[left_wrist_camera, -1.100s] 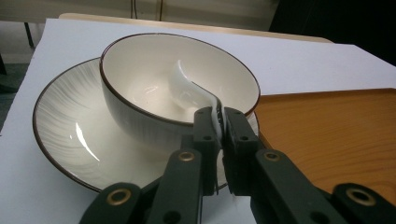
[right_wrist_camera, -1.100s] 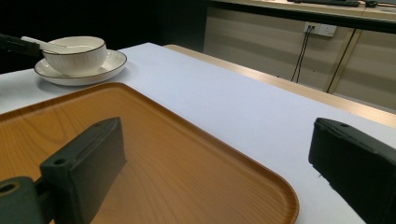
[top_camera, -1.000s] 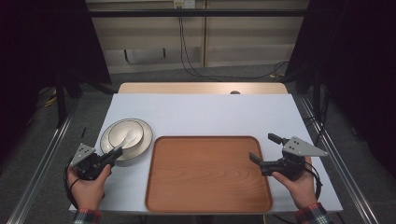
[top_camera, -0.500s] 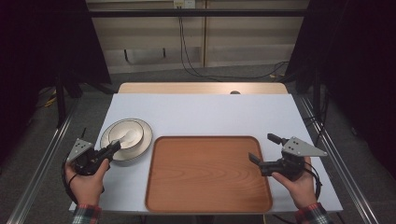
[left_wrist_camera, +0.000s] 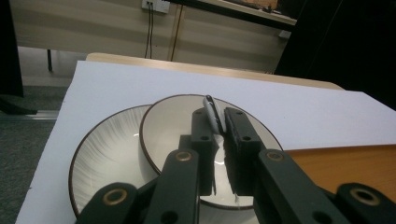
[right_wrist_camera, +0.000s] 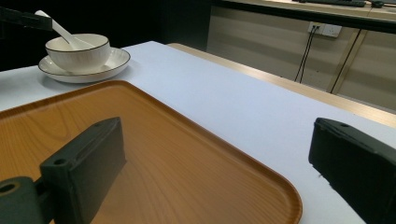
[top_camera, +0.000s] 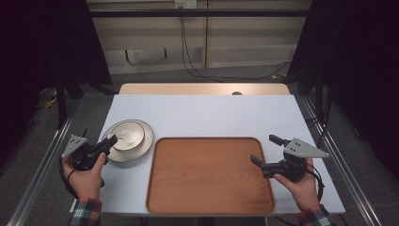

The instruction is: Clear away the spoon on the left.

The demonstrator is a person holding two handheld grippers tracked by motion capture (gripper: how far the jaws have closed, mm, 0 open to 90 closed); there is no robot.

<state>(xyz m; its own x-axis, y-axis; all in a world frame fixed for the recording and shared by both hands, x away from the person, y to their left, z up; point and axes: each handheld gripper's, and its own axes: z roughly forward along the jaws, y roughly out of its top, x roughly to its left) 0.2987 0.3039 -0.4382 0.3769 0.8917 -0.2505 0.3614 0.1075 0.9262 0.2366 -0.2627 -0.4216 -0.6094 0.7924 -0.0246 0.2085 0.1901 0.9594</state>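
Observation:
A white bowl [top_camera: 126, 136] with a dark rim stands on a ribbed white plate [top_camera: 144, 141] at the table's left. A white spoon [left_wrist_camera: 211, 113] lies in the bowl with its handle sticking up toward me. My left gripper [top_camera: 109, 142] is shut on that handle, which sits pinched between the two jaws [left_wrist_camera: 219, 128]. The bowl [right_wrist_camera: 79, 50], the spoon [right_wrist_camera: 63, 31] and the plate [right_wrist_camera: 114, 63] also appear far off in the right gripper view. My right gripper [top_camera: 263, 149] stands open and empty over the right edge of a wooden tray [top_camera: 207, 188].
The brown tray [right_wrist_camera: 140, 140] is empty and takes up the middle front of the white table top [top_camera: 211, 115]. A bare wooden strip [top_camera: 202, 88] runs along the table's far edge. Cables hang down the wall behind it.
My left gripper has edged forward toward the bowl, to the spoon handle. The right gripper, tray, plate and bowl have stayed where they were.

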